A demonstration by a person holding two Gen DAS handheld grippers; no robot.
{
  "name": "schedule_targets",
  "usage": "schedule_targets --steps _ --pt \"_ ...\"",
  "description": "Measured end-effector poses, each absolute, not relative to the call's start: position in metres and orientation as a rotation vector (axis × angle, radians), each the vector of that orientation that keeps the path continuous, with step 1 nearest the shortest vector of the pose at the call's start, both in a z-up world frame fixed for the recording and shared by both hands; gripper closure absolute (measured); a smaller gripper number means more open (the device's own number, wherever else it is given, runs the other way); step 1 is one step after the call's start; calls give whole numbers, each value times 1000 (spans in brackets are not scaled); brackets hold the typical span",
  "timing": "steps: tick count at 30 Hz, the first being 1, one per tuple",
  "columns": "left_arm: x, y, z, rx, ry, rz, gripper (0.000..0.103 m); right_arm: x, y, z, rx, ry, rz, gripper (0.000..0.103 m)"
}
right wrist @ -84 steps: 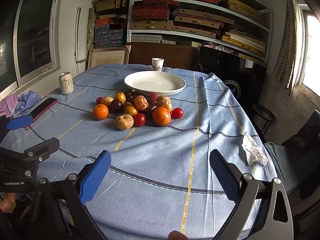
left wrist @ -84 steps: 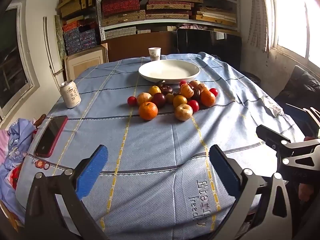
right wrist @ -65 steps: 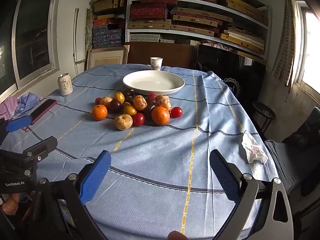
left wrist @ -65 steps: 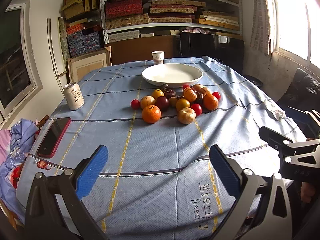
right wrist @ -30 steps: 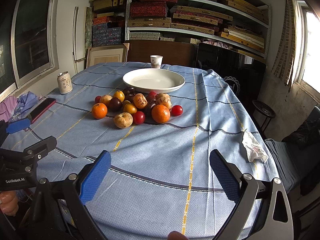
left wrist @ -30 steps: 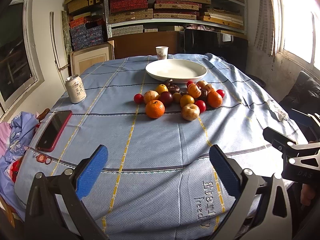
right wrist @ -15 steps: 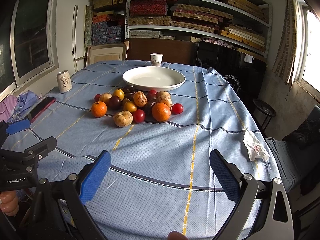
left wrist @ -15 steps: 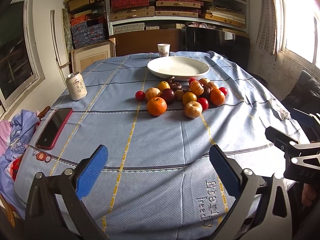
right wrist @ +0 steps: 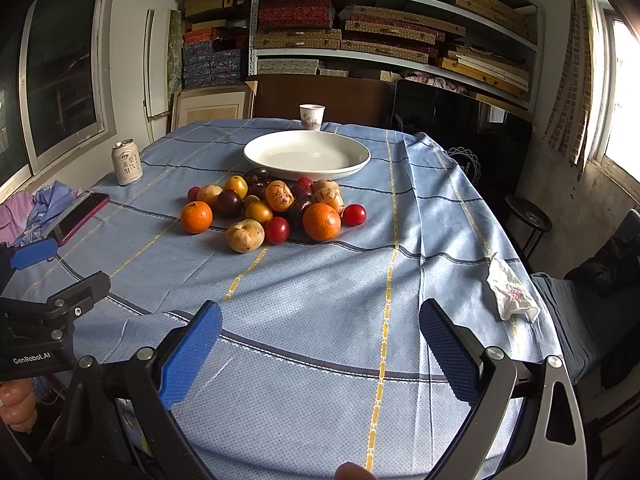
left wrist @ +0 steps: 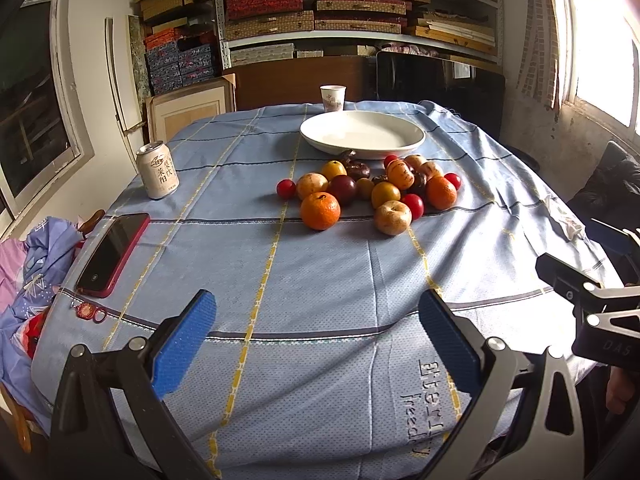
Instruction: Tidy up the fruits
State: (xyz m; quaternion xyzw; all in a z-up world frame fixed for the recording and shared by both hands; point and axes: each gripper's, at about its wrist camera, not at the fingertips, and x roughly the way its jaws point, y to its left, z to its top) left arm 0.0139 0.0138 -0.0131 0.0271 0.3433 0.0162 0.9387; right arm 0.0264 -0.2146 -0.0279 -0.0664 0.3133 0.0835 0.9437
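A pile of fruit (left wrist: 370, 190) lies mid-table on the blue cloth: two oranges (left wrist: 320, 211), a tan apple (left wrist: 392, 218), red cherry tomatoes, dark plums and yellow fruits. It also shows in the right wrist view (right wrist: 272, 208). An empty white plate (left wrist: 362, 134) stands just behind the pile, also seen in the right wrist view (right wrist: 307, 155). My left gripper (left wrist: 316, 340) is open and empty above the table's near edge, far short of the fruit. My right gripper (right wrist: 320, 344) is open and empty, likewise near the front edge.
A drink can (left wrist: 157, 175) and a red phone (left wrist: 114, 253) lie at the left. A paper cup (left wrist: 332, 98) stands behind the plate. A crumpled tissue (right wrist: 512, 292) lies at the right edge. Shelves of boxes fill the back wall.
Both grippers have crept slightly toward the fruit; the pile looks a little nearer. Both stay open and empty. Nothing on the table has moved.
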Motion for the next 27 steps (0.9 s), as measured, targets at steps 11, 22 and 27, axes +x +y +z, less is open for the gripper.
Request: schedule_targets --steps 11,22,27 --pt "27 19 -30 53 739 40 4 41 -217 -35 -112 674 213 4" --pt "69 32 -38 53 753 33 4 89 -212 -42 -111 753 234 4" --pt "95 33 -32 72 746 25 4 115 -211 -39 -104 766 226 4"
